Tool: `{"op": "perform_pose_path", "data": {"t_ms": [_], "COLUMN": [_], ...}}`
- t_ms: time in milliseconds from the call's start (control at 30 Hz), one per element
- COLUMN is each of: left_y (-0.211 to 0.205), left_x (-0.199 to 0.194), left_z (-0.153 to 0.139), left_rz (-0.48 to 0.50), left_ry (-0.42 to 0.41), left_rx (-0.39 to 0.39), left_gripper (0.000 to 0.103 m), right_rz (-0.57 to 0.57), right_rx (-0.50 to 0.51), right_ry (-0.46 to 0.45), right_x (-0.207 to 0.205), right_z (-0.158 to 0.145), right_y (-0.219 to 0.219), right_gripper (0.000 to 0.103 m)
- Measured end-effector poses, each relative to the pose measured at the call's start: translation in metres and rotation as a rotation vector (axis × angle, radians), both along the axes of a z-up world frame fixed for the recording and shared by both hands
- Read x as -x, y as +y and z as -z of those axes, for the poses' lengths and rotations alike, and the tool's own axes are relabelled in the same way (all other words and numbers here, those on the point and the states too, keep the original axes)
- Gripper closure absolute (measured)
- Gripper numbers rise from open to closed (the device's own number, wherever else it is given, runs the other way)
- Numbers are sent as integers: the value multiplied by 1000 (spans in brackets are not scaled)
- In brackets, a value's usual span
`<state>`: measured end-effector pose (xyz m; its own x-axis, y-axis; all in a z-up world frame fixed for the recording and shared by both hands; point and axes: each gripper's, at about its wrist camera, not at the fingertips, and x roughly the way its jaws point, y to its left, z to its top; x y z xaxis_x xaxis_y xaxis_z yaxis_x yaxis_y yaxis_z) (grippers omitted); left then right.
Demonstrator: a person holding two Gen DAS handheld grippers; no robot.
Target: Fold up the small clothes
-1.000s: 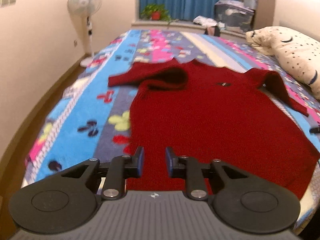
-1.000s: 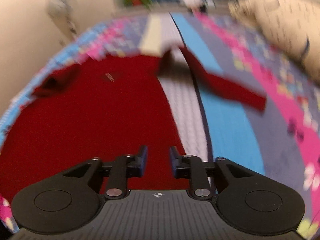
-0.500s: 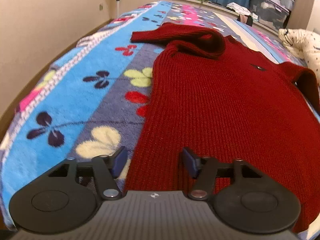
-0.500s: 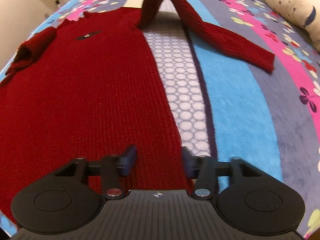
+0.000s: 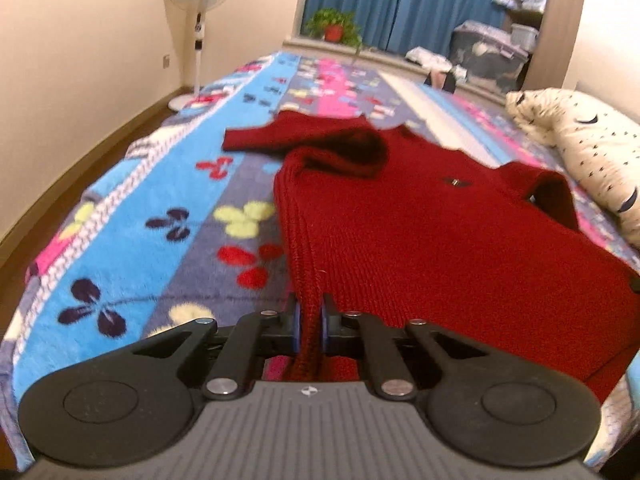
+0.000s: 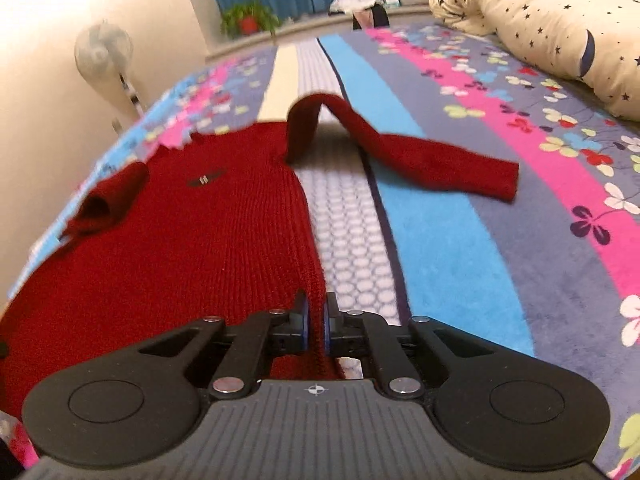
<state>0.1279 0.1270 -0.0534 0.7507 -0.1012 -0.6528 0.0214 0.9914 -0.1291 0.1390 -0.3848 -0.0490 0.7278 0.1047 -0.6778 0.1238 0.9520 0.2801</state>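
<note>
A dark red knitted sweater [image 5: 420, 232] lies front up on a colourful flowered blanket [image 5: 160, 208]. It also shows in the right wrist view [image 6: 192, 248]. My left gripper [image 5: 309, 326] is shut on the sweater's lower left hem corner, the knit bunched between the jaws. My right gripper [image 6: 314, 326] is shut on the lower right hem corner. The left sleeve [image 5: 304, 140] lies folded near the shoulder. The right sleeve [image 6: 424, 156] arches up, then stretches out to the right.
A cream star-print pillow [image 6: 560, 28] lies at the blanket's right side. A standing fan [image 5: 198, 16] stands by the left wall. Beyond the bed are a potted plant [image 5: 332, 26], blue curtains and storage boxes [image 5: 488, 52].
Both grippers were open over the hem half a second ago; now both have shut on its corners. The pinched knit has gathered into ridges at each gripper.
</note>
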Motion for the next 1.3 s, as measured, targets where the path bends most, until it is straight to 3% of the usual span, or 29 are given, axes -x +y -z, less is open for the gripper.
{"op": "perform_pose_path", "data": {"t_ms": [167,333,433,500,567,633,667,967,1100,1300], "left_y": [7,10,4,0,-2,-6,-10,-39,-41,-53], "left_x": [14,17,8,8,8,8,7,4,1,-8], "left_z": [-18,-10,1,-3,-15,-23,-26,-35,-36,-42], "left_rz": [15,23,1,-18,-18,-19,-14,25,12,35], "left_ry": [46,193,258,231,183,144,135,89,58,-2], "left_rx": [33,5,-67,-92,-65,-59,-53,-4,32,41], "left_gripper": [93,93,92,85,66,65,64,63,41,39], "right_rz": [4,-11,-45,-43,-59,-52,-48,-100,-100,-58], "right_rx": [13,4,128,176,159,140,133,115,111,61], "right_ry": [-8,176,220,170,116,81,67,10,-53,-175], "right_x": [16,12,9,11,10,6,3,-16,-21,-27], "right_z": [-11,10,19,13,4,-1,-3,-11,-17,-30], "right_y": [-7,-14,3,12,15,17,19,55,66,67], "right_gripper": [97,97,94,91,87,69,67,54,54,46]}}
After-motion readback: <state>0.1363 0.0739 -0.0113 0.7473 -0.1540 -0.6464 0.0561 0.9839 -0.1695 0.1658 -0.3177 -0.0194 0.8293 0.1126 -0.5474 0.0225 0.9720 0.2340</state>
